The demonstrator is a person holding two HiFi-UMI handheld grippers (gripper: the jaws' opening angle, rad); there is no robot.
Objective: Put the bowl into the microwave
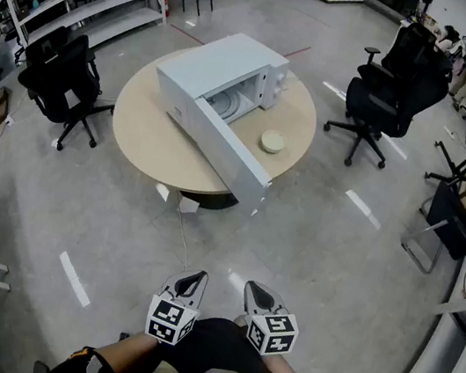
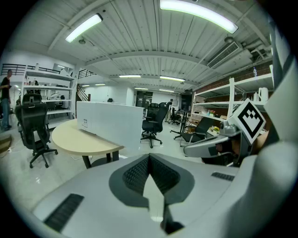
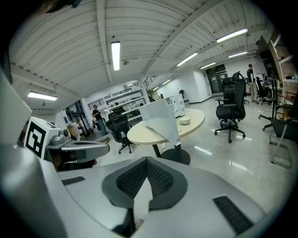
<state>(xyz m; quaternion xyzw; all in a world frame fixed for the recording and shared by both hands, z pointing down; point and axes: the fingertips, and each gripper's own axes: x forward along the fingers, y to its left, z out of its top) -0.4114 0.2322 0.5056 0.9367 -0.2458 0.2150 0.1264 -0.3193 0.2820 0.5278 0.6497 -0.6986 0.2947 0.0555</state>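
my left gripper (image 1: 196, 276) has its fingers shut tip to tip with nothing between them; its own view shows the dark ribbed pads meeting in a point. the right gripper (image 1: 254, 289) is the same, pressed together and empty. both are held low, just beside each other, near my body.

the bowl (image 1: 272, 142) is well ahead of both pairs of fingertips, a little right of the right ones. it sits on the round table (image 1: 148, 135), just beside the microwave's open door (image 1: 232, 152) and apart from it. the microwave (image 1: 225, 77) stands ahead of the left fingertips with its inside showing.

i judge the bowl small, light and stiff, with a smooth pale surface that could slip under the pads. if it is ceramic it would chip when knocked on the door frame; i cannot tell the material from here. i would take it at the rim on the side nearest the fingers, one finger inside and one outside, and keep it level.

the left gripper view shows only a blank side of the microwave (image 2: 109, 122) and the table edge (image 2: 79, 139); no bowl there. the head view gives the whole layout from above. the right gripper view looks past its fingers along the door to the bowl (image 3: 185, 121) on the tabletop.
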